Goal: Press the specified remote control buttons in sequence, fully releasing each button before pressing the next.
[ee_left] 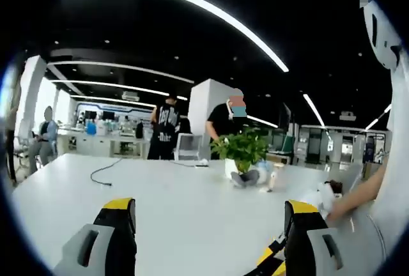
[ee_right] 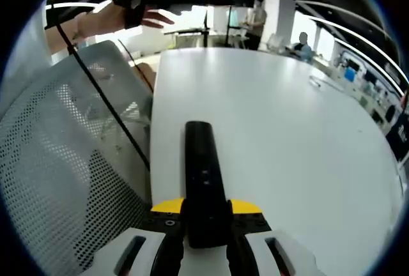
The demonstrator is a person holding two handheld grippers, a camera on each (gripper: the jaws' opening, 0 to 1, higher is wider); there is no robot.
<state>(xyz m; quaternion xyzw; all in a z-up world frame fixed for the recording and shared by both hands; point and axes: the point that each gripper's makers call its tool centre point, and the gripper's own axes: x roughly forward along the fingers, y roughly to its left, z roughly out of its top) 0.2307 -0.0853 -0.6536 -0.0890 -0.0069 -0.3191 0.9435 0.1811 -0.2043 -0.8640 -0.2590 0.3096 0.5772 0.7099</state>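
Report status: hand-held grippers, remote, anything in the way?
Left hand-held gripper open over the white table. Right hand-held gripper shut on black remote. No button pressed yet. Mesh chair alongside, not blocking.

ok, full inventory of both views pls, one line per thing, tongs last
remote control: 1, black, gripped in the right tongs over the table
table: 1, white, large
potted plant: 1, green in a white pot, on the table
cable: 1, dark, on the table
mesh chair: 1, white, beside the table
people: several, standing and seated beyond the table
left tongs: open, black with yellow tips
right tongs: shut on the remote control
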